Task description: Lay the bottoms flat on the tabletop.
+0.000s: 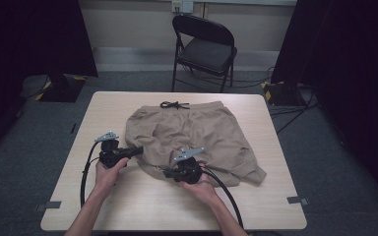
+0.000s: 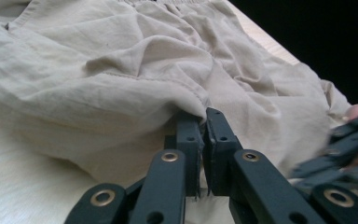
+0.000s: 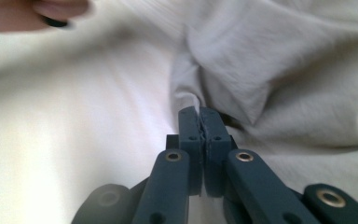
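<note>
Two hand-held grippers are at work on a pair of tan shorts [image 1: 192,135] spread across the middle of the light wooden table [image 1: 128,206], with the black drawstring [image 1: 174,104] at the far edge of the waistband.

We see the left hand-held gripper [image 1: 139,150] lying level at the near left side of the garment, its tips at the fabric's edge. In the left gripper view its jaws stand pressed together on a hem fold of the shorts [image 2: 121,84] (a thin line of cloth shows between the pads), so it is clamped on the fabric.

We see the right hand-held gripper [image 1: 167,172] at the near edge of the shorts, close to the middle, pointing to the left of the high view. In the right gripper view its jaws are likewise squeezed together, with a small tuft of the pale cloth [image 3: 261,70] pinched at the tips and standing up just above them.

Both of the person's hands grasp the gripper bodies, and a black cable trails from each toward the near side of the table. Behind the table stands a black folding chair [image 1: 204,49] on the grey carpet.
</note>
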`<state>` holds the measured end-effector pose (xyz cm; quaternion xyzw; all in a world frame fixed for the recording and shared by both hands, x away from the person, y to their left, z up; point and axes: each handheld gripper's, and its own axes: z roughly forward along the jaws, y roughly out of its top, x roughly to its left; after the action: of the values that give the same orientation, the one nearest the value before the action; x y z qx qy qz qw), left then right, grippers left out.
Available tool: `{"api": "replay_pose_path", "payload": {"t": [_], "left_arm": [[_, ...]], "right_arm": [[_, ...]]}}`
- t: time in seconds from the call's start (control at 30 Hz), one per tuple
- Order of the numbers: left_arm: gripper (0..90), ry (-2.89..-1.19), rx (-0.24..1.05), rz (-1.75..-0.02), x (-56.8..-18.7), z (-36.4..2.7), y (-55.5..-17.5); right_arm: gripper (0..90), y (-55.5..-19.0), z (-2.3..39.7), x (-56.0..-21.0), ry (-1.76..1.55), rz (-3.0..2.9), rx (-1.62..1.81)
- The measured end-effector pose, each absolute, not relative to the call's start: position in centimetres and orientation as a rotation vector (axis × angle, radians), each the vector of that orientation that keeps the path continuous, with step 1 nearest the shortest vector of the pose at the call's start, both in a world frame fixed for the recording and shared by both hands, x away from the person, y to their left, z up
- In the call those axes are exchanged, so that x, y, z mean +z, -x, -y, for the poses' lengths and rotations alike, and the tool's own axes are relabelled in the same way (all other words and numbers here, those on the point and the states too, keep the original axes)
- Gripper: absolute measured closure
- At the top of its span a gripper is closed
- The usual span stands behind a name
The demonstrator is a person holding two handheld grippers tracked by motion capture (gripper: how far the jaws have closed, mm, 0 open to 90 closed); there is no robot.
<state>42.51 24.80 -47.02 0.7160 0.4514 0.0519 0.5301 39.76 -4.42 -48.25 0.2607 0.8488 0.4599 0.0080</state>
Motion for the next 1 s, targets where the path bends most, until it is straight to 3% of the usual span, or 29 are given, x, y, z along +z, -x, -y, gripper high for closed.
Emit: {"api": "replay_pose_path", "payload": {"t": [0.2,0.37,0.53,0.8,1.0], "left_arm": [[85.3,-1.706,0.131,-1.093,-47.1,-25.4,-42.5],[82.6,-1.742,0.101,-1.116,-48.1,-25.3,-42.2],[66.8,-1.781,0.121,-1.099,-47.5,-25.2,-41.2],[59.3,-1.758,0.088,-0.910,-45.5,-23.6,-39.0],[41.1,-1.809,0.026,-0.849,-46.4,-20.9,-38.9]], "right_arm": [[89.7,-37.6,5.1,-44.8,-0.707,-2.615,1.670],[89.6,-38.9,7.0,-43.0,-0.779,-2.499,1.779],[89.6,-41.2,9.0,-43.5,-0.906,-2.447,1.738],[89.6,-43.0,9.7,-44.4,-1.007,-2.425,1.683],[89.6,-43.3,9.5,-44.6,-1.038,-2.410,1.669]]}}
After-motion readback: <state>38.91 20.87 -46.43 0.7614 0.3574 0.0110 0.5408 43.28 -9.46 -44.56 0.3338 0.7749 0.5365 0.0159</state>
